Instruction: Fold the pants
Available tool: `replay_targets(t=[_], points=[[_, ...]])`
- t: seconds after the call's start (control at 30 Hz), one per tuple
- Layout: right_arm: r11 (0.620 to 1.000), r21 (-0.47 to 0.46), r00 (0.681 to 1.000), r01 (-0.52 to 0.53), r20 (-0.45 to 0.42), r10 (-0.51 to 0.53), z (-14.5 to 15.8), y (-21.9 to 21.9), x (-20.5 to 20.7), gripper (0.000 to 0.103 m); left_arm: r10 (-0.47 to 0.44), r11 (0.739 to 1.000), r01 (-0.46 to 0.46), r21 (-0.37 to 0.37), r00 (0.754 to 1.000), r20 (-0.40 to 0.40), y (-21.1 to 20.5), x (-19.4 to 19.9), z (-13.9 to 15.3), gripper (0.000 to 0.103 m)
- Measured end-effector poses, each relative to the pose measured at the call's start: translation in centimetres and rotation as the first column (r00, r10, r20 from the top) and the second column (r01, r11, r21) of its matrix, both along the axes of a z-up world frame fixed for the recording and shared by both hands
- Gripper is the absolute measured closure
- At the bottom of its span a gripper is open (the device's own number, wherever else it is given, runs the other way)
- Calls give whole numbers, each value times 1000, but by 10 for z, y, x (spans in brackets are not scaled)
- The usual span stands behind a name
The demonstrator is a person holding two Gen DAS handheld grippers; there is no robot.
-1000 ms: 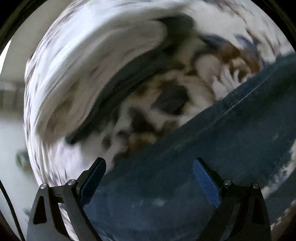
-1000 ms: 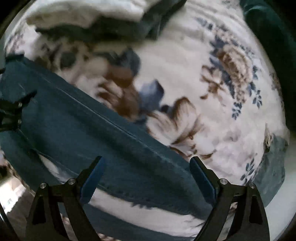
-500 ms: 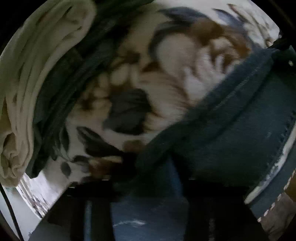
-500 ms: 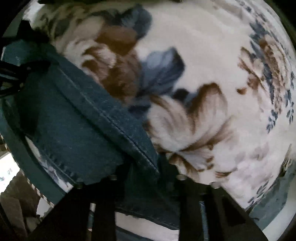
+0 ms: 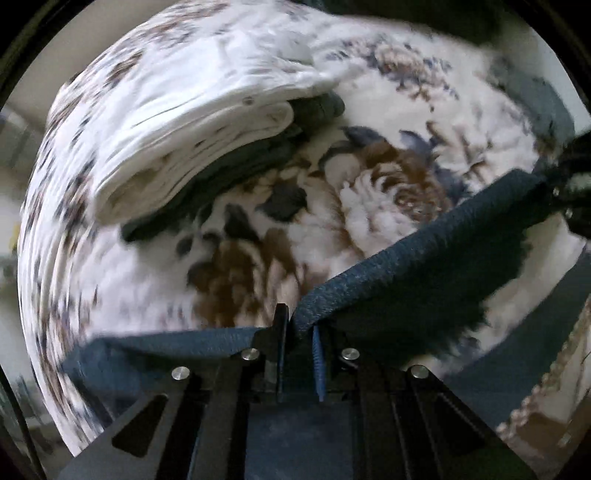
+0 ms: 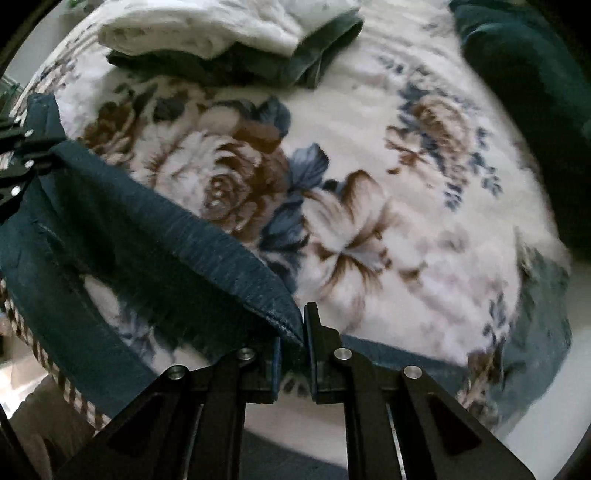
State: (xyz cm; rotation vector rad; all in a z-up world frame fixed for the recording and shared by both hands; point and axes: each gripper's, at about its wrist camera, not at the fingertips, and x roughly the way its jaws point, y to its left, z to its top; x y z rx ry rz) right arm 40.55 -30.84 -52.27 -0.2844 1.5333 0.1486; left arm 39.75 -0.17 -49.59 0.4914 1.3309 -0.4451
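Observation:
Dark blue denim pants [image 5: 424, 258] hang stretched between my two grippers above a floral blanket. My left gripper [image 5: 297, 332] is shut on one corner of the denim edge. The other end of that edge runs up to the right, where the right gripper [image 5: 569, 199] shows dark at the frame's rim. In the right wrist view my right gripper [image 6: 293, 332] is shut on the pants [image 6: 166, 229] at a hemmed corner. The taut edge runs up left to the left gripper [image 6: 18, 162], which pinches the far corner there.
A white, brown and blue floral blanket [image 6: 369, 221] covers the bed. Folded white cloth [image 6: 199, 29] lies stacked on dark green cloth [image 6: 295, 62] at the far side. A dark green bundle [image 6: 517, 74] sits at the top right. The bed's trimmed edge [image 6: 44, 354] runs lower left.
Both grippers were open over the flat pants, then shut on the denim edge. Now they have lifted it, so the edge hangs taut above the blanket.

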Motion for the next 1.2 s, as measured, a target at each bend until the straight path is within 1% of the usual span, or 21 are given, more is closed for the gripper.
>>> replay_targets(t=[0.03,0.1,0.17,0.23,0.37,0.43,0.47,0.57,0.63,0.67,0.7,0.73,0.77,0.8,0.83,0.97,1.03,1.07,1.13,1.17,1.2], points=[[1000,-11,1000,3,21,-3,8,7,-4,92,33,999,-33,-9,999,1,-27,-8,9,93],[999,-31,998,14,55,-12,25,18,-31,92,96,995,-96,-14,995,-4,-57,-22,18,93],[999,-45,998,13,59,-11,28,27,-56,92,189,981,-191,-31,980,-55,-66,-59,16,93],[998,-46,999,31,25,-29,26,40,-88,92,257,965,-261,-19,959,-117,-55,-92,5,93],[996,-22,991,85,-106,-86,-17,52,-153,92,346,937,-347,28,917,-200,-47,-136,-48,93],[995,-29,985,96,-142,-99,-40,57,-174,92,381,924,-379,54,898,-221,-46,-144,-75,93],[994,-33,984,100,-142,-104,-47,58,-178,92,392,919,-389,58,894,-216,-46,-146,-82,93],[991,-27,981,129,-139,-131,-63,57,-182,91,425,905,-419,72,882,-202,-48,-142,-92,90],[986,-3,974,168,-151,-166,-68,53,-181,86,454,891,-448,77,868,-203,-50,-141,-92,90],[983,4,970,184,-164,-181,-70,51,-182,85,462,887,-454,85,865,-197,-53,-141,-90,90],[981,17,967,194,-173,-189,-69,50,-183,77,469,883,-460,91,863,-189,-55,-141,-86,89],[979,34,965,202,-180,-193,-67,50,-184,60,478,878,-470,89,859,-180,-56,-142,-81,79],[974,65,961,217,-192,-201,-61,49,-186,46,487,873,-481,80,856,-171,-57,-145,-74,68],[970,87,958,226,-198,-206,-57,48,-187,10,492,870,-487,76,854,-168,-58,-148,-69,31],[966,105,957,234,-202,-210,-51,48,-189,0,500,866,-495,76,850,-166,-59,-152,-61,0],[932,208,941,296,-231,-247,-18,41,-204,0,514,857,-510,67,842,-164,-63,-172,-33,0],[899,243,922,365,-225,-313,-1,24,-207,0,534,845,-530,64,837,-116,-67,-178,-14,0],[873,247,902,420,-215,-373,7,11,-206,0,537,843,-533,72,838,-90,-70,-178,-8,0],[807,235,840,542,-198,-506,15,-24,-203,0,541,839,-537,85,841,-22,-79,-171,4,0],[756,218,787,617,-186,-588,14,-47,-199,0,533,842,-532,93,846,8,-84,-169,5,0],[726,201,753,658,-175,-634,11,-63,-194,0,524,845,-524,109,851,28,-90,-161,1,0]])
